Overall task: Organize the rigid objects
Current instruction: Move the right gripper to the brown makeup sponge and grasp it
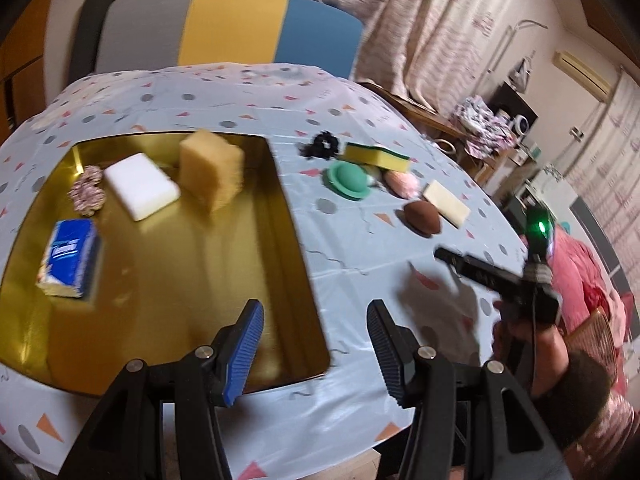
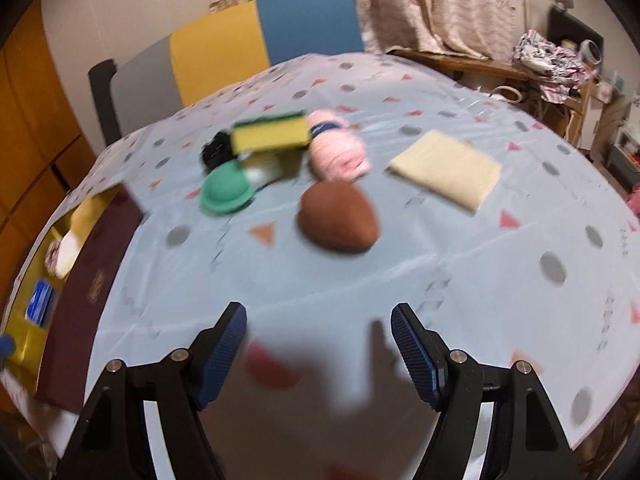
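You held both tongs, left [image 1: 316, 354] and right [image 2: 318, 354], apart and empty, right aimed toward the brown egg [image 2: 338, 218] for the tray [image 1: 200, 264].

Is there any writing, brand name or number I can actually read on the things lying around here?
None can be read.
Blue tissue packet in the gold tray: white lettering, too blurred.
Dark red box side: small gold emblem, too small.
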The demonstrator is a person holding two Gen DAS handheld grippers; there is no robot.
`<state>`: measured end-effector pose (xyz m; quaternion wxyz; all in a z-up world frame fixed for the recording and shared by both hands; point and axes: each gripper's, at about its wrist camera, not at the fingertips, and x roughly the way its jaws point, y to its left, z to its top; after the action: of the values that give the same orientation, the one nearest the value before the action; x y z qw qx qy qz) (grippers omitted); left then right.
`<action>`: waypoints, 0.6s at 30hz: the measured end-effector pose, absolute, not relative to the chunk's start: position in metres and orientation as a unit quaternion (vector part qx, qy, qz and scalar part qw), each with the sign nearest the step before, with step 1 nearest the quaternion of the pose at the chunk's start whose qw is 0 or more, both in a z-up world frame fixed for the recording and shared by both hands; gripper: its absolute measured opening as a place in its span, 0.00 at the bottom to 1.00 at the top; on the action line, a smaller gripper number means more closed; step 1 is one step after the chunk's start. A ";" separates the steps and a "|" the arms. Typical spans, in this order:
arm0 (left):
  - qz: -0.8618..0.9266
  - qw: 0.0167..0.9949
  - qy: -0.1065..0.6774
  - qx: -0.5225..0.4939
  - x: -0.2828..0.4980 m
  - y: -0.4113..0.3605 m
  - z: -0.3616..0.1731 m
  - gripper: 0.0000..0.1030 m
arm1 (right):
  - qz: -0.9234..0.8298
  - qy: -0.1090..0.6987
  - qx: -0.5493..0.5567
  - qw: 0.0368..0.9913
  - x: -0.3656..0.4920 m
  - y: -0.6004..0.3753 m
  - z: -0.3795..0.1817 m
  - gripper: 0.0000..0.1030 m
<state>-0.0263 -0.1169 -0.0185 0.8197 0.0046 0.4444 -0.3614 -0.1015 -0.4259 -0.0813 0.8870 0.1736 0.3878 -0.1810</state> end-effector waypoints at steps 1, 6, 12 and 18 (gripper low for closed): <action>-0.363 0.818 0.446 0.007 -0.027 -0.120 -0.018 0.53 | -0.184 0.384 0.169 0.889 -0.097 -0.434 -0.078 0.74; -0.365 0.817 0.445 0.025 -0.034 -0.134 -0.014 0.53 | -0.175 0.375 0.155 0.897 -0.068 -0.456 -0.074 0.74; -0.356 0.821 0.445 0.037 -0.035 -0.140 -0.010 0.53 | -0.164 0.383 0.139 0.898 -0.038 -0.466 -0.084 0.74; -0.355 0.817 0.451 0.048 -0.032 -0.156 -0.010 0.53 | -0.155 0.392 0.157 0.893 -0.027 -0.472 -0.104 0.56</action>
<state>-0.0323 -0.1559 -0.0098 0.8173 0.0482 0.4513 -0.3549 -0.0270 -0.4720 -0.1042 0.8932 0.1567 0.3921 -0.1547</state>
